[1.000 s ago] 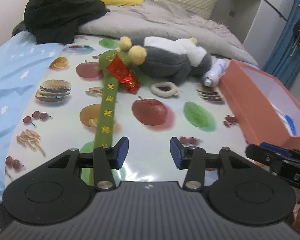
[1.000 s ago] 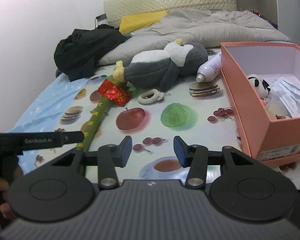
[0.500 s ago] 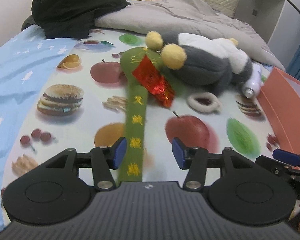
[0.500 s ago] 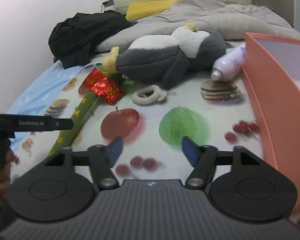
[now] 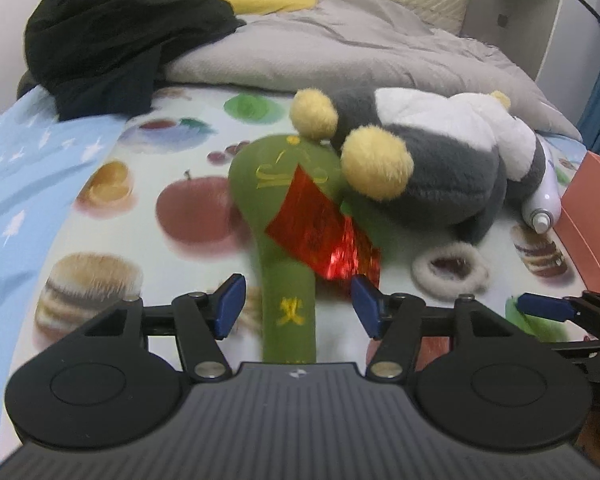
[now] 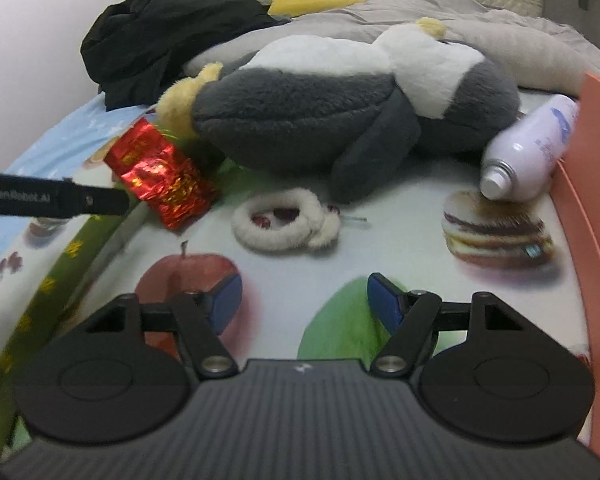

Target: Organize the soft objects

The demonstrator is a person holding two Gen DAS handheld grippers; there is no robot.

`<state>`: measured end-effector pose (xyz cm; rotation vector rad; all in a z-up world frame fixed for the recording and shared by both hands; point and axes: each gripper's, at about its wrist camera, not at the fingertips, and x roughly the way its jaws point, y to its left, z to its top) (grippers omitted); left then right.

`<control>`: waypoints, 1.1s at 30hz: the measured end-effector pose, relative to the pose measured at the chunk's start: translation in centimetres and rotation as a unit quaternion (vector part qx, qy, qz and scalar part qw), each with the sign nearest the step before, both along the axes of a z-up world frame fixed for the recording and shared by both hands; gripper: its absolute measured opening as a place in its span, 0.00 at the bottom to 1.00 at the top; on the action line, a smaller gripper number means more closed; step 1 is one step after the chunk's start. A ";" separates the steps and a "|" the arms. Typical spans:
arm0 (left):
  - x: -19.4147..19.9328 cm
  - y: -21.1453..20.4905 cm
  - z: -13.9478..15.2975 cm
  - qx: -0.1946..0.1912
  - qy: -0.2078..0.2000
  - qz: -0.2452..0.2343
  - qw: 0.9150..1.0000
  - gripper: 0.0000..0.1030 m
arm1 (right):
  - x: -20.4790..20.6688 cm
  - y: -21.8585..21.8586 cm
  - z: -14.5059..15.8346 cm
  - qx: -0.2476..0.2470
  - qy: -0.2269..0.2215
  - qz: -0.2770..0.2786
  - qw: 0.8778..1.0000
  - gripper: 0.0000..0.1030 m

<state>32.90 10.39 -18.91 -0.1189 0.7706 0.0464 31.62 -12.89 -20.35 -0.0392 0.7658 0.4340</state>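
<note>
Nothing is held yet. The left gripper is being opened astride the green plush stick; the right gripper is being opened over bare printed cloth, short of the fluffy ring and grey plush penguin. The orange box is seen rightward; beyond, a grey quilt.
</note>
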 end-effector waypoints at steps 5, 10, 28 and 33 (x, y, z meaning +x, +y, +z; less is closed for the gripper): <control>1.8 0.0 -0.4 0.007 -0.012 -0.009 1.000 0.61 | 1.7 0.9 -0.6 0.000 -0.012 0.014 1.000 0.84; 2.4 0.2 -0.5 0.006 -0.023 -0.010 1.000 0.48 | 3.2 1.4 -0.6 0.012 -0.016 0.022 1.000 0.83; -0.6 -1.1 1.4 -0.046 -0.038 -0.002 0.998 0.02 | 1.2 1.4 0.8 -0.006 -0.018 0.017 1.000 0.22; -3.5 -2.2 1.7 -0.080 -0.032 0.014 0.996 0.02 | -1.5 0.1 1.6 -0.008 -0.009 0.005 1.000 0.21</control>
